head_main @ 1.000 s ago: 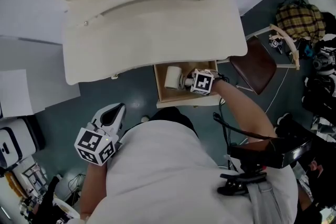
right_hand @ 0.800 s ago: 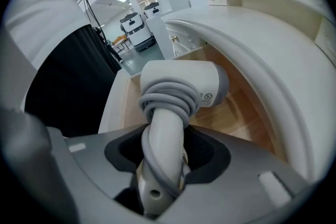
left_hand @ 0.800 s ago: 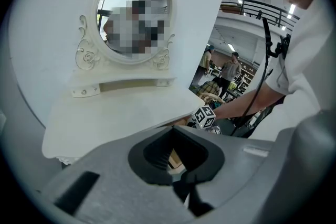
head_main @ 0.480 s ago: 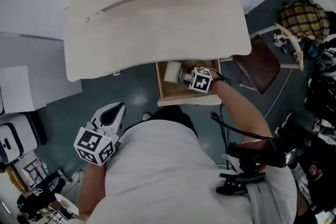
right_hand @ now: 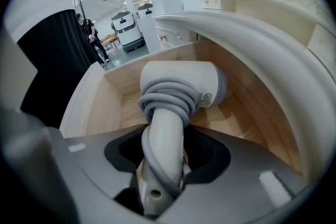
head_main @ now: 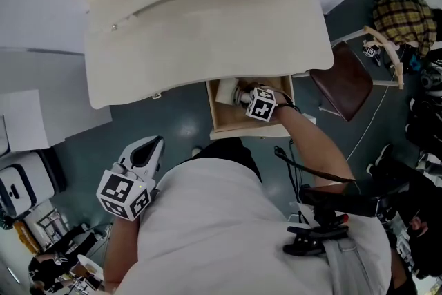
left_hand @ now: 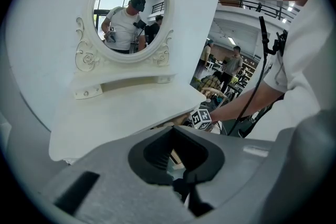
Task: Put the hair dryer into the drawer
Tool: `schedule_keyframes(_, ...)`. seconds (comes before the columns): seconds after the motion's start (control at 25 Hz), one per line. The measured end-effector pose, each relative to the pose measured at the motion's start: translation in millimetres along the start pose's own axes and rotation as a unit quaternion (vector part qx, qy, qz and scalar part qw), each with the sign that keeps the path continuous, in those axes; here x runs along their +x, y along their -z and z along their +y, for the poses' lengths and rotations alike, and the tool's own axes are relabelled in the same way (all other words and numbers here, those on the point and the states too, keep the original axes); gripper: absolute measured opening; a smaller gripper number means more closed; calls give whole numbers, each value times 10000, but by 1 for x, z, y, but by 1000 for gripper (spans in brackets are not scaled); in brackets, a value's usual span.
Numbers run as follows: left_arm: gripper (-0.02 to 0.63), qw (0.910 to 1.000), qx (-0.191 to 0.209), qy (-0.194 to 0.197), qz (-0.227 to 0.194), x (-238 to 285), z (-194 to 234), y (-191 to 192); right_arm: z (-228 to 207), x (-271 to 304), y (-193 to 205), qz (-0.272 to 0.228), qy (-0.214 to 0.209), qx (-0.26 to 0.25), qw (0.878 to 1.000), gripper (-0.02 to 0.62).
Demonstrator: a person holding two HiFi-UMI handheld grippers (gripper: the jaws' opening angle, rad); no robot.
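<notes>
— White vanity surface, wooden drawer open at its near edge. Where's the hair dryer?
— Inside it: pale grey, cord coiled round the handle, which the right claw grips. Left claw pinched together, empty.

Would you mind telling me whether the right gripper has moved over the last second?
Yes. Measured against the drawer in the head view, the right gripper has slid leftward and deeper in, taking the hair dryer further under the tabletop.
</notes>
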State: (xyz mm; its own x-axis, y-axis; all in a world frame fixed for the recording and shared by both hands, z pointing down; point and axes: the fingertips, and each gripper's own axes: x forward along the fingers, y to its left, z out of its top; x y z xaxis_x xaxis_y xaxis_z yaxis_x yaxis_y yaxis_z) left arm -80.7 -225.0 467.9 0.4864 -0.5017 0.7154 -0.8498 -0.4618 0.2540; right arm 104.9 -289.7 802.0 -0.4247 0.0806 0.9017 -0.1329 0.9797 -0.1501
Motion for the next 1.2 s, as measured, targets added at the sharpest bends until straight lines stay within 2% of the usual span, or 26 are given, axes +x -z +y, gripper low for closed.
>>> schedule_keyframes(0.48, 3, 10000, -56, -45, -23, -2, 8, 2, -6, 10, -4, -1, 328, -225, 9992, 204)
schedule_keyframes(1.2, 3, 9999, -142, -43, -79, -6, 19, 6, -12, 19, -1, 38, 622, -258, 9977, 213)
